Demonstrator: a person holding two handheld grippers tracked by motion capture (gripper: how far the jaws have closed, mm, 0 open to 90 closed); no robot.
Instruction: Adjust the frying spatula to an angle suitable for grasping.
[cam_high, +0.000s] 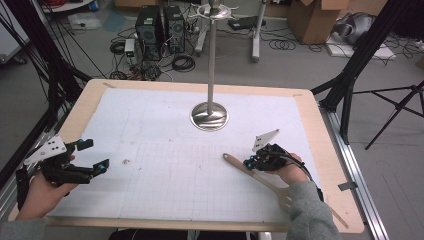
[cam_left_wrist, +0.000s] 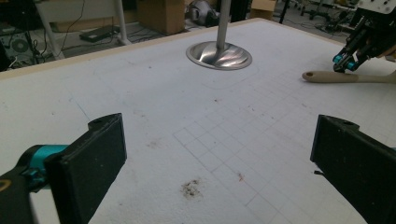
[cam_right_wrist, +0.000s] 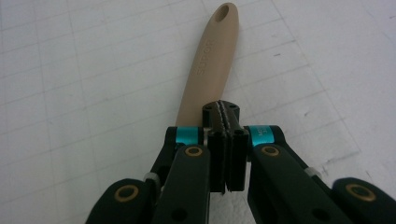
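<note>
A beige wooden slotted spatula (cam_high: 265, 182) lies flat on the white gridded mat, its handle end (cam_right_wrist: 210, 60) with a hanging hole pointing toward the table's middle. My right gripper (cam_high: 249, 162) hovers over that handle, and its jaws (cam_right_wrist: 226, 114) are pressed together with nothing between them; the handle passes underneath. From the left gripper view the spatula (cam_left_wrist: 331, 77) lies under the right gripper (cam_left_wrist: 345, 63). My left gripper (cam_high: 95, 155) rests at the mat's left side, open and empty, with its pads (cam_left_wrist: 93, 158) wide apart.
A metal stand with a round shiny base (cam_high: 210, 116) and a tall pole rises at the mat's far middle, with hooks at its top (cam_high: 215, 10). Its base (cam_left_wrist: 218, 55) is also in the left gripper view. Small brown crumbs (cam_left_wrist: 190, 188) mark the mat (cam_high: 165, 150).
</note>
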